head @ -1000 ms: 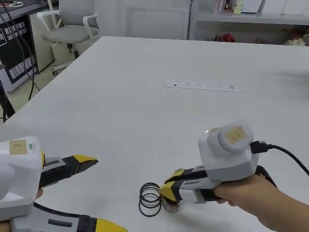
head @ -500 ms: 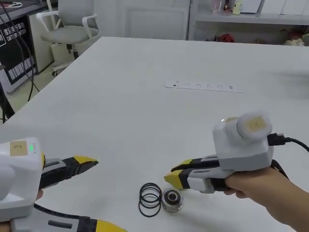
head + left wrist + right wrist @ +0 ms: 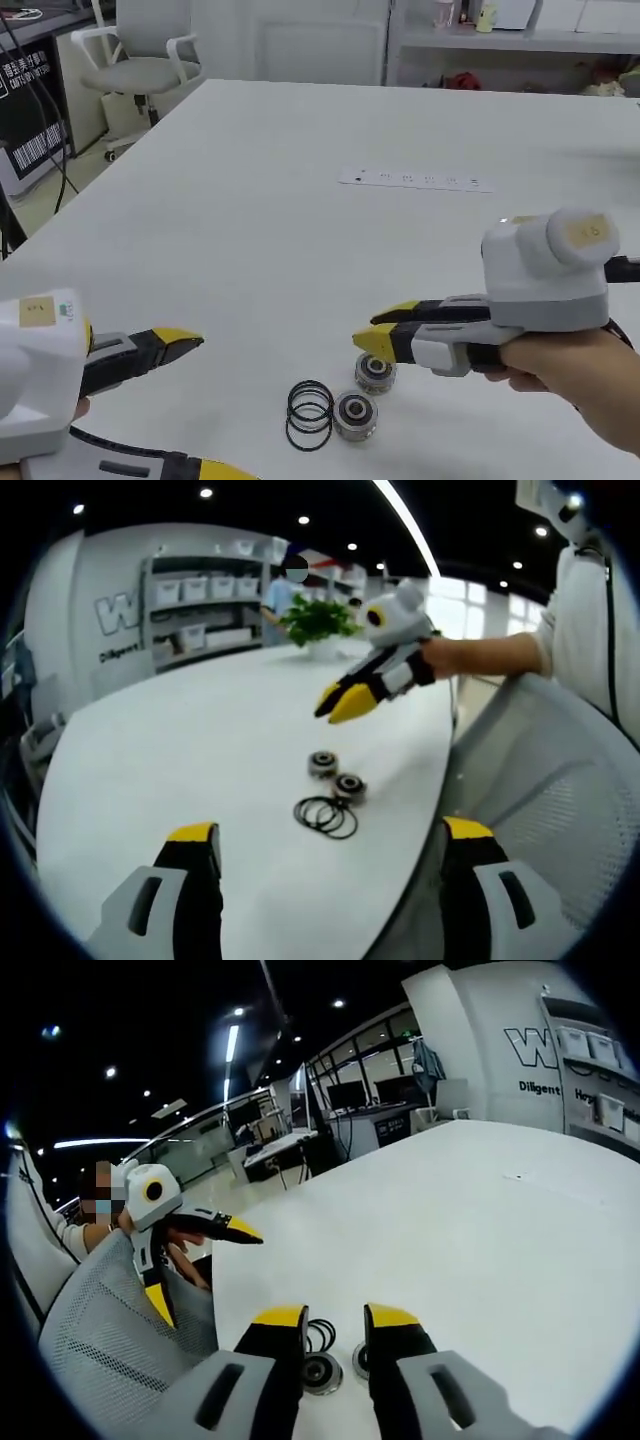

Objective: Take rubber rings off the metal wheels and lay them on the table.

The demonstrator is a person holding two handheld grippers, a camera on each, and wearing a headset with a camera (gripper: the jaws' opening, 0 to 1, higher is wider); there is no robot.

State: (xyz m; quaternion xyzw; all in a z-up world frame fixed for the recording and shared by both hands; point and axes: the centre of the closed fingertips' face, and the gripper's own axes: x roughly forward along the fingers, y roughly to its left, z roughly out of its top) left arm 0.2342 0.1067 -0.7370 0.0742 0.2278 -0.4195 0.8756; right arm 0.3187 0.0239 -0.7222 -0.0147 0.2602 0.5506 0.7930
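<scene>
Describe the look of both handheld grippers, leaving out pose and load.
Both the left gripper and the right gripper have white-grey blocky bodies and black fingers with yellow tips. Each carries a tan sticker on top; the left one also shows a small green light. A black cable leaves the right one's rear. The person's sleeve is white.

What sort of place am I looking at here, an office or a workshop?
Probably an open-plan office or lab workspace: a long white table with a row of sockets set in it, a swivel office chair, and wall shelves of white storage bins.
</scene>
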